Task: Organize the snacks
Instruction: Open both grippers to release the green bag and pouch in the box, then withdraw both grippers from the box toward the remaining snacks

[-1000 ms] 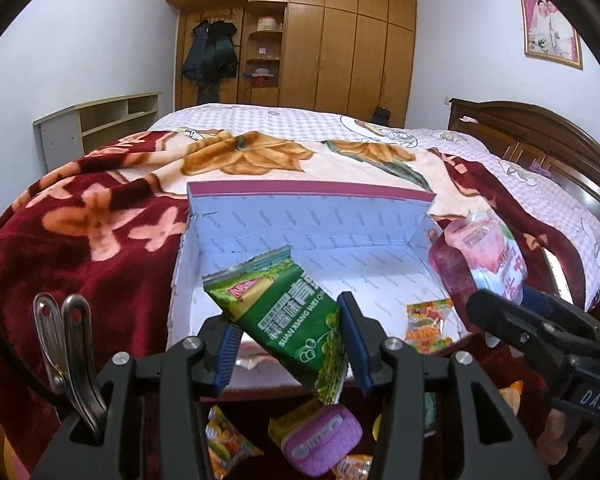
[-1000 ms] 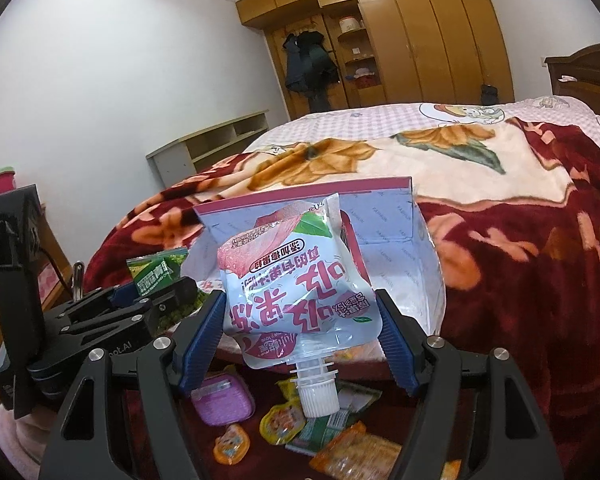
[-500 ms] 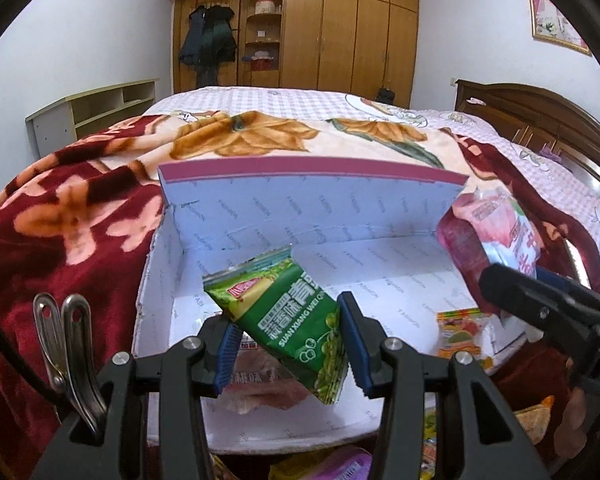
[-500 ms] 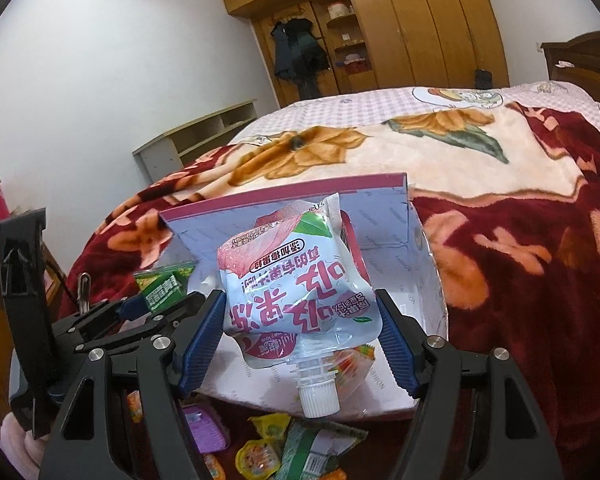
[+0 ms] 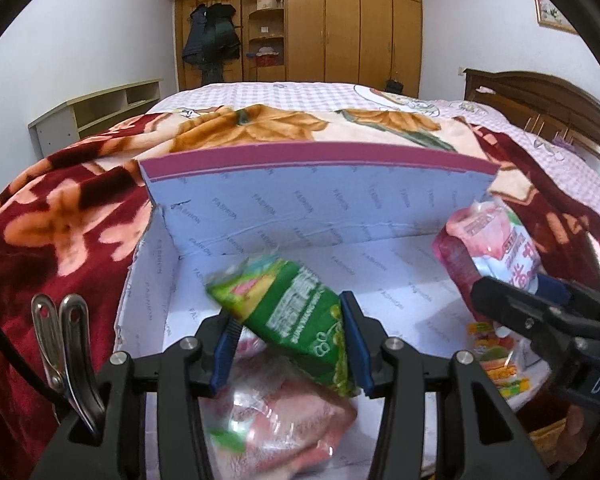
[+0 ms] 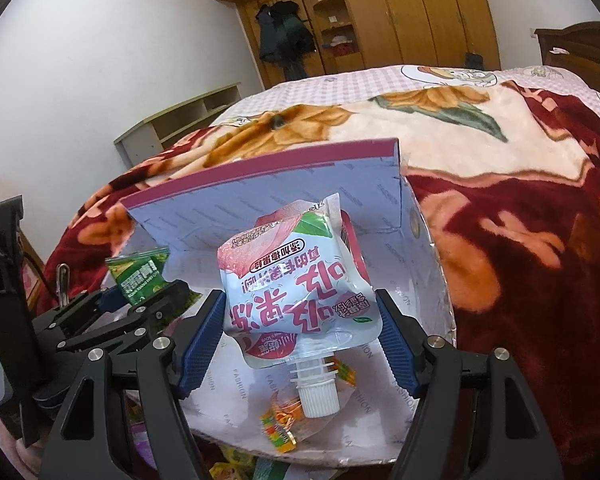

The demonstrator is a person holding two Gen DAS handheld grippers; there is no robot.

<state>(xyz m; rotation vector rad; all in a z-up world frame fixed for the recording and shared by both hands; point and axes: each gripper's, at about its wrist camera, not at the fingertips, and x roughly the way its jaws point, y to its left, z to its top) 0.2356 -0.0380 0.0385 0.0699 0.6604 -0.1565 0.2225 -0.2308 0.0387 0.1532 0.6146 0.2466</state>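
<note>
Crinkly green packet and glossy spouted pouch over flat cardboard box.

I see the bed under a dark red floral blanket. Beyond the bed's far end stands a wooden wardrobe, dark coats hanging at its left. Left of the bed sits a low pale shelf unit; right of it, a dark wooden headboard, a framed picture above.
</note>
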